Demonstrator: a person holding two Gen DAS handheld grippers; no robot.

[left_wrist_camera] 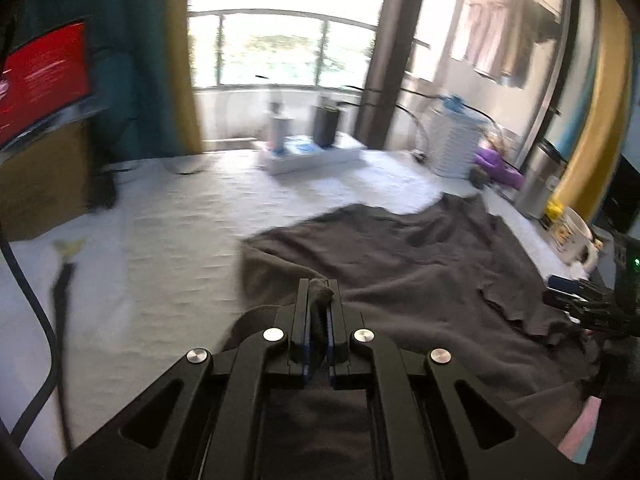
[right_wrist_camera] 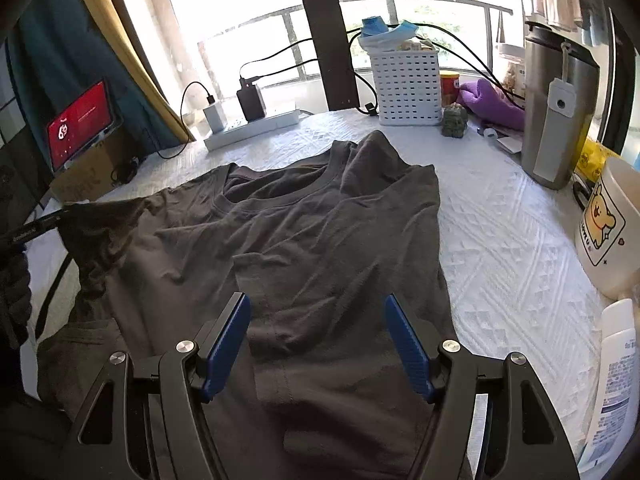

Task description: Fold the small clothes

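A: What is the left gripper (left_wrist_camera: 318, 292) doing?

B: Its jaws are squeezed tight on a bunched bit of the dark shirt (left_wrist_camera: 420, 272). In the right wrist view you can see the shirt's left side lifted off the bed (right_wrist_camera: 500, 232) there.

A: And the right gripper (right_wrist_camera: 316, 340)?

B: It is wide open, with nothing in it. Its blue pads (right_wrist_camera: 228, 344) sit over the bottom part of the shirt (right_wrist_camera: 300, 240). I cannot tell if they touch the cloth.

A: Where is the shirt?

B: It lies flat in the middle of the white bed cover, neck hole toward the far edge, all wrinkly.

A: Can you read any words?

B: Not many. The mug (right_wrist_camera: 604, 232) by the right edge has a yellow bear on it, and letters down the side that are too small to read. The white bottle (right_wrist_camera: 612, 384) near the front right corner has tiny print I cannot read. The red screen (right_wrist_camera: 82, 120) by the left edge has a white picture and blurry writing.

A: What else is at the far edge?

B: A white basket (right_wrist_camera: 406, 88), a red can (right_wrist_camera: 450, 88), a purple cloth (right_wrist_camera: 488, 100), a power strip (right_wrist_camera: 252, 126) with plugs, and a tall steel flask (right_wrist_camera: 556, 108) at the right.
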